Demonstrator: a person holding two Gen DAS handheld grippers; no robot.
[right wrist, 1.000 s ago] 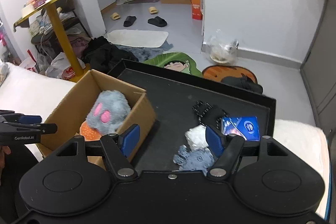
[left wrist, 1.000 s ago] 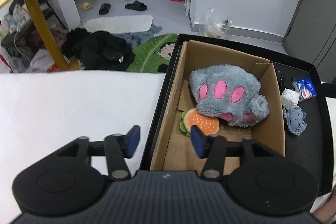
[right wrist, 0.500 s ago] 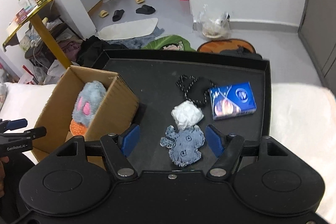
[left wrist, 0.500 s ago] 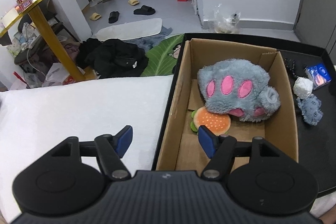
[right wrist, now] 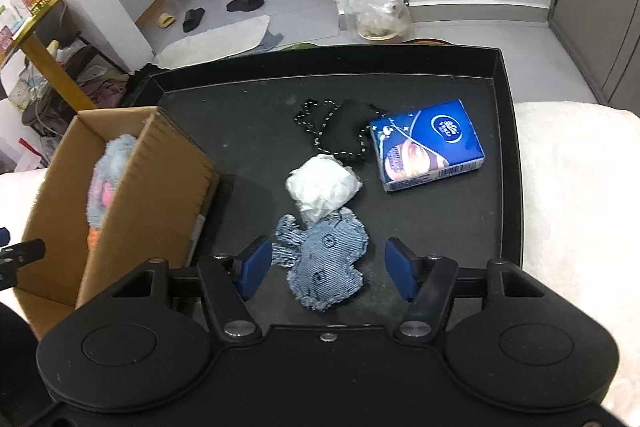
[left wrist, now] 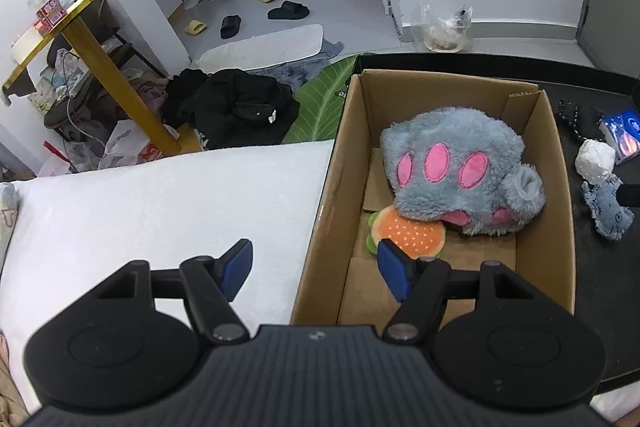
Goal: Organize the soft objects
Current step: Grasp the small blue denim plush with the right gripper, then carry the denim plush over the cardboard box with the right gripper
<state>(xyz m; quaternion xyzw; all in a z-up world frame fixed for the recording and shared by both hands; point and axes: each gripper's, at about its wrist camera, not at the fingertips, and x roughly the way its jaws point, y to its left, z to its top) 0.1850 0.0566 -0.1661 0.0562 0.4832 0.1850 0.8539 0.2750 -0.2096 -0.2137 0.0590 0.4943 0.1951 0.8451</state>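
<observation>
The left gripper (left wrist: 314, 263) hangs over the cardboard box's (left wrist: 320, 211) near wall, jaws spread, empty. On the black tray (right wrist: 510, 147), the denim toy (right wrist: 324, 259) lies lengthwise between the right gripper's (right wrist: 328, 265) open jaws, nearer this hand.

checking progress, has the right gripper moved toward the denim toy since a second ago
Yes. The right gripper has come forward over the black tray, and its open jaws now straddle the denim toy.
</observation>
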